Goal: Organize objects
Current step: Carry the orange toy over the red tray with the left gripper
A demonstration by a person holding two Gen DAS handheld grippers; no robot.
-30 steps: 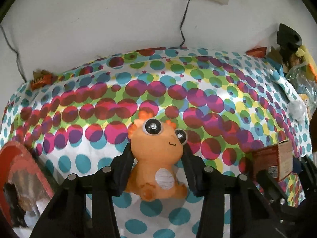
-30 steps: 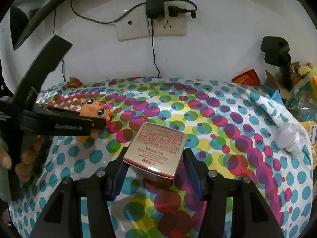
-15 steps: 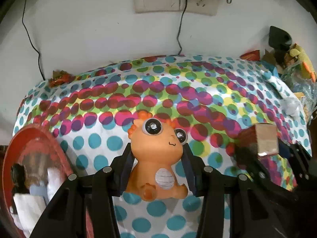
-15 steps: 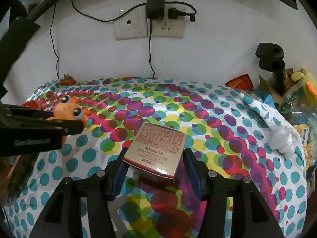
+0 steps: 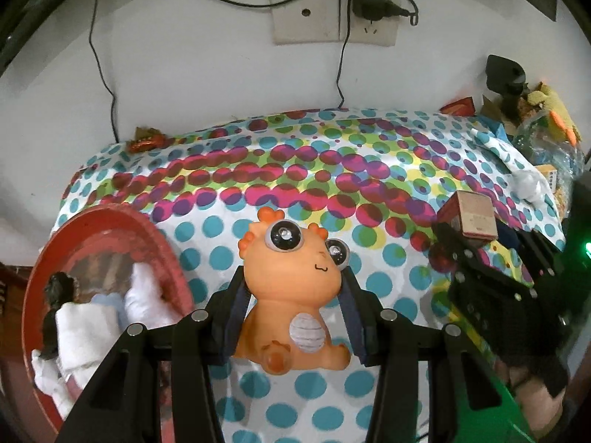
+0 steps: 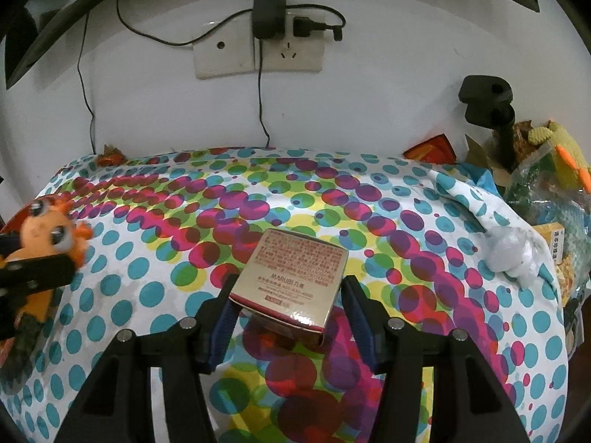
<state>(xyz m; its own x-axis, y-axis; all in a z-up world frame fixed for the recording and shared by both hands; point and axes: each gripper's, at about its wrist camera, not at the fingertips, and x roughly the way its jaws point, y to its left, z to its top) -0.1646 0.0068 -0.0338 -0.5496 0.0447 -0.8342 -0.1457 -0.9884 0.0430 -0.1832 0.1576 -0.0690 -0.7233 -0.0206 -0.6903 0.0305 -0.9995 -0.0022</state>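
Two things are in hand and neither is put away yet, so the sorting looks about midway. The left gripper (image 5: 291, 317) has its fingers (image 5: 236, 313) clamped on the orange toy dragon (image 5: 291, 295), carried above the spotted table (image 5: 332, 170) beside the red basin (image 5: 162, 243). The right gripper (image 6: 290, 317) grips the beige box (image 6: 295, 277) over mid-table.

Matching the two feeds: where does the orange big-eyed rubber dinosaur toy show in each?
Left wrist: orange big-eyed rubber dinosaur toy at lower centre, between the left gripper fingers.
Right wrist: at the far left edge, partly hidden.
Shared landmark: white wall socket plate.
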